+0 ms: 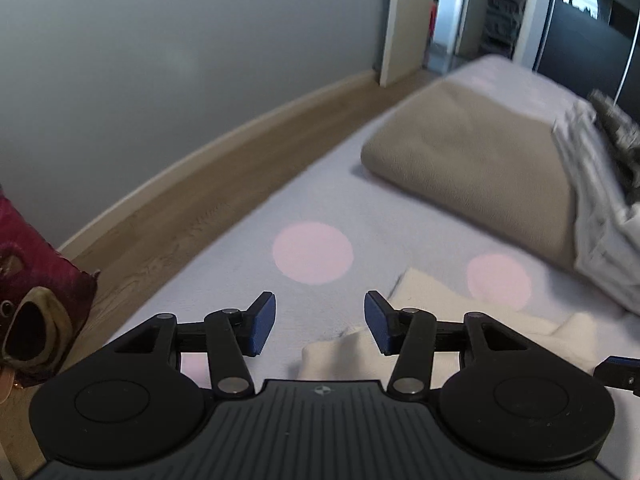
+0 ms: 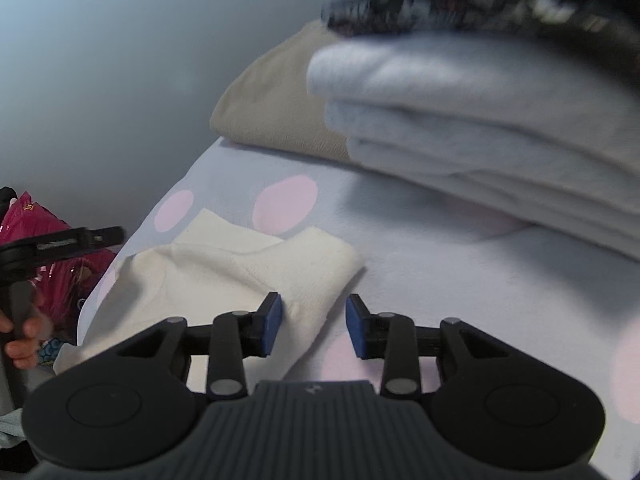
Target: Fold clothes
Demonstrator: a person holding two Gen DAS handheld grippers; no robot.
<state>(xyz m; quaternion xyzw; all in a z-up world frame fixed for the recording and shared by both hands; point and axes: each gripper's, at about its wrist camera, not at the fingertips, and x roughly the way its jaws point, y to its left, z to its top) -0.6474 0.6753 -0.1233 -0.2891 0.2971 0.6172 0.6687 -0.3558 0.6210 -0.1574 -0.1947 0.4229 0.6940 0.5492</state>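
Hovering over the cream cloth (image 2: pixel 240 264) on the bed (image 2: pixel 440 280), both grippers, left (image 1: pixel 320 320) and right (image 2: pixel 314 322), stand apart and empty, seemingly between folds.

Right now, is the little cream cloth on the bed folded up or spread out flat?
Folded. The cream cloth lies doubled over on the bed, with layered edges and a thick folded corner.

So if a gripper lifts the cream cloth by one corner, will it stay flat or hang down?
The cream cloth looks soft and thin, already folded on the bed, so it would probably hang limp and unfold. It seems light, and likely slides easily when pushed.
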